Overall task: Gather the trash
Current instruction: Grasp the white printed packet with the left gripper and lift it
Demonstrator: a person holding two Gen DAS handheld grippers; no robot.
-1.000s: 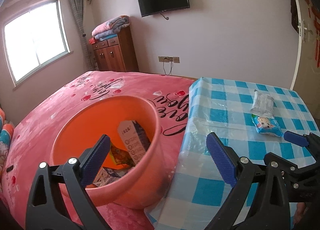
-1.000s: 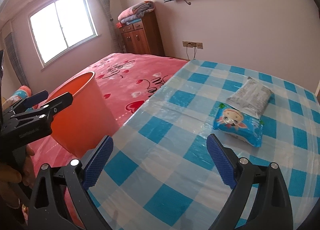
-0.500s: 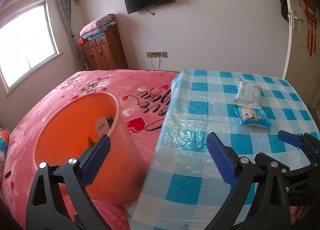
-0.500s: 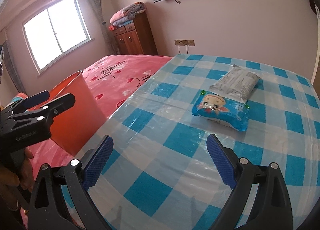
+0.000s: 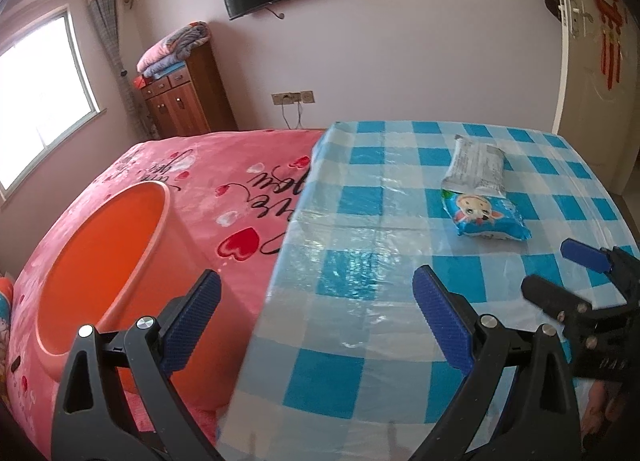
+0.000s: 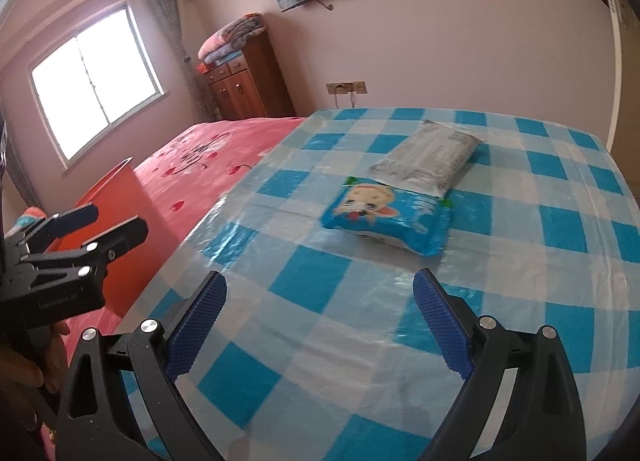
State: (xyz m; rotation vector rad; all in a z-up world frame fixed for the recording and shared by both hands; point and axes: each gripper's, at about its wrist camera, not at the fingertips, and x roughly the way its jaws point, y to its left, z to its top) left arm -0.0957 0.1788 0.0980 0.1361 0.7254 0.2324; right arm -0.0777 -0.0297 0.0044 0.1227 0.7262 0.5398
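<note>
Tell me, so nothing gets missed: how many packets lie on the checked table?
2: a blue packet nearer the tongs, and a grey packet just behind, touching it. None seems hidden.

Orange bucket (image 5: 100,261) contents hidden.

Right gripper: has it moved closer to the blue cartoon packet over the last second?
Yes. The right gripper has advanced toward the blue cartoon packet, which now looms larger and more central against the checked tablecloth. Jaws open, empty.
</note>
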